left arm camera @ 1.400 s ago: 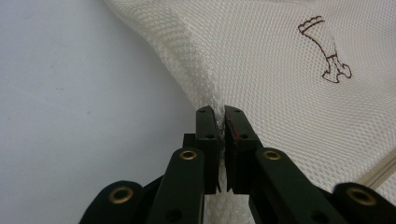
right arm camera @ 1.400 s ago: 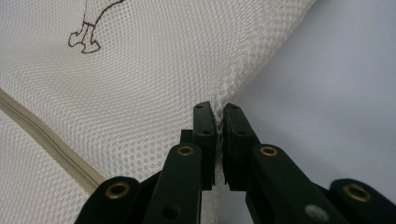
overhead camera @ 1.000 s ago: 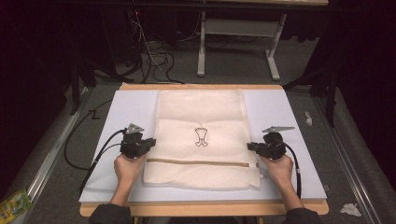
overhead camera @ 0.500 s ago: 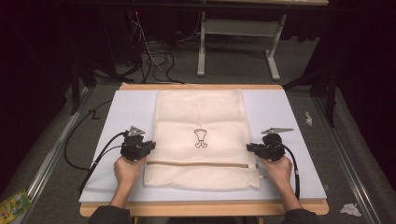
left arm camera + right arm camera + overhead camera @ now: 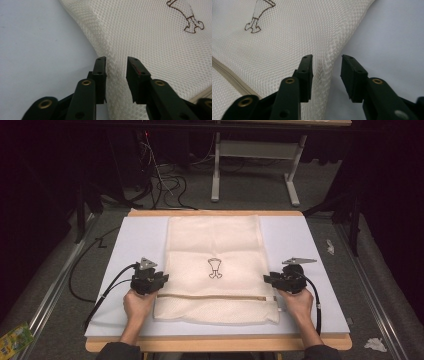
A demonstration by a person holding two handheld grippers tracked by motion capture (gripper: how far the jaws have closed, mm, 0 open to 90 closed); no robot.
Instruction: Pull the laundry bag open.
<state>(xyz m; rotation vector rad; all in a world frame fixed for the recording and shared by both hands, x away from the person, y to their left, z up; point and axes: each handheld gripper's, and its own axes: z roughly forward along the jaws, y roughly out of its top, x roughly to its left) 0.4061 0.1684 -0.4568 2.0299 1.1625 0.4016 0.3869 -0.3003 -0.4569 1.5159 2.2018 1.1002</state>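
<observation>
Since the earlier frame both pairs of jaws have just been opening: the left gripper and right gripper now stand released, each with a raised edge of the cream mesh laundry bag between its pads, unpressed. The hands have barely shifted. The bag lies flat mid-table on a pale blue mat over a wooden tabletop, its brown zip near the person. Beyond is grey carpet with black cables.
</observation>
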